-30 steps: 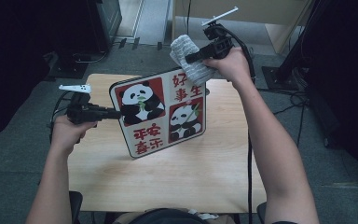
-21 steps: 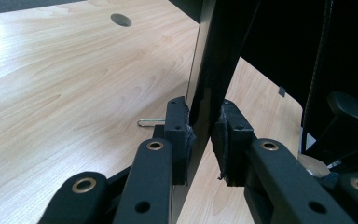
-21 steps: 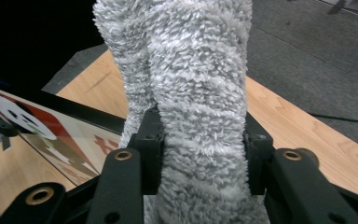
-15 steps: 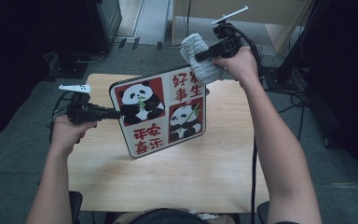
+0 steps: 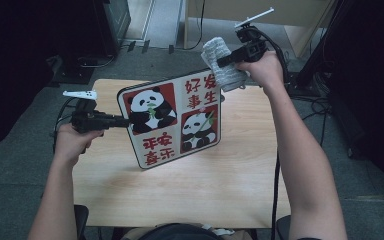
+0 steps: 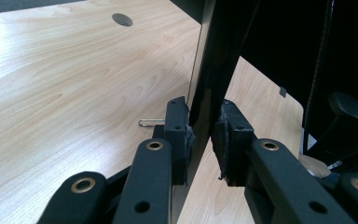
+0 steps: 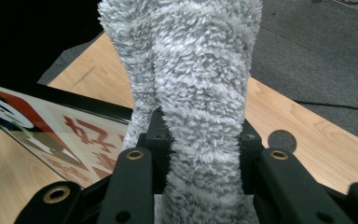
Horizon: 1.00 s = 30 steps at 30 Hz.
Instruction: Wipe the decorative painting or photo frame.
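A person's left gripper [image 5: 122,121] clamps the panda picture board [image 5: 172,117] by its nine-o'clock edge, tilted above the wooden table [image 5: 190,185]; the right gripper [image 5: 225,61], its jaws just closed, pinches a grey fluffy cloth [image 5: 220,62] at the board's one-o'clock corner.

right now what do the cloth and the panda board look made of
Cloth: fluffy grey microfibre or terry, judging by its long fuzzy pile. Panda board: seemingly a rigid printed panel with a glossy face and dark edge; plastic, glass or metal, hard to say.
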Each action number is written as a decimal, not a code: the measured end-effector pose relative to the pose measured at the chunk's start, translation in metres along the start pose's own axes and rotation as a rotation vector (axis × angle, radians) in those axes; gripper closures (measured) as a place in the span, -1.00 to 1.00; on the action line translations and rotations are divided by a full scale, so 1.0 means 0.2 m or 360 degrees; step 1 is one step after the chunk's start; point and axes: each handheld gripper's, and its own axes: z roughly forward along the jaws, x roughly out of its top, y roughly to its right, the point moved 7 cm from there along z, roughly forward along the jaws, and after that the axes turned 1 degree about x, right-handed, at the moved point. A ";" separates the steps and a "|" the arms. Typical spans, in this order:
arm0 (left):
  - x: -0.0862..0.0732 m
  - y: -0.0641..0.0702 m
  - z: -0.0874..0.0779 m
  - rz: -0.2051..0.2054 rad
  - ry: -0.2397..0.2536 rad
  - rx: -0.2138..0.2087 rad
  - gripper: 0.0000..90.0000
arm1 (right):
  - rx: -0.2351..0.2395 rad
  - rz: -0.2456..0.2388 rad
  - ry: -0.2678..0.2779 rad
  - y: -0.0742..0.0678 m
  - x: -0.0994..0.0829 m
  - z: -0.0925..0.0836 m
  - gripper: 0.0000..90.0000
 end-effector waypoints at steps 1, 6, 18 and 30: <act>0.00 0.00 0.00 0.0001 0.0000 0.0001 0.70 | -0.0004 0.0009 -0.0006 0.01 -0.01 0.00 0.52; 0.00 0.00 0.00 -0.0002 0.0001 -0.0003 0.70 | 0.0005 0.0052 -0.0011 0.05 -0.04 0.00 0.54; 0.00 0.00 0.00 -0.0004 0.0001 -0.0006 0.69 | -0.0050 0.0054 -0.0073 0.12 -0.13 0.03 0.57; 0.00 0.00 0.00 -0.0001 0.0002 -0.0012 0.69 | -0.0064 0.0023 -0.0118 0.13 -0.22 0.09 0.56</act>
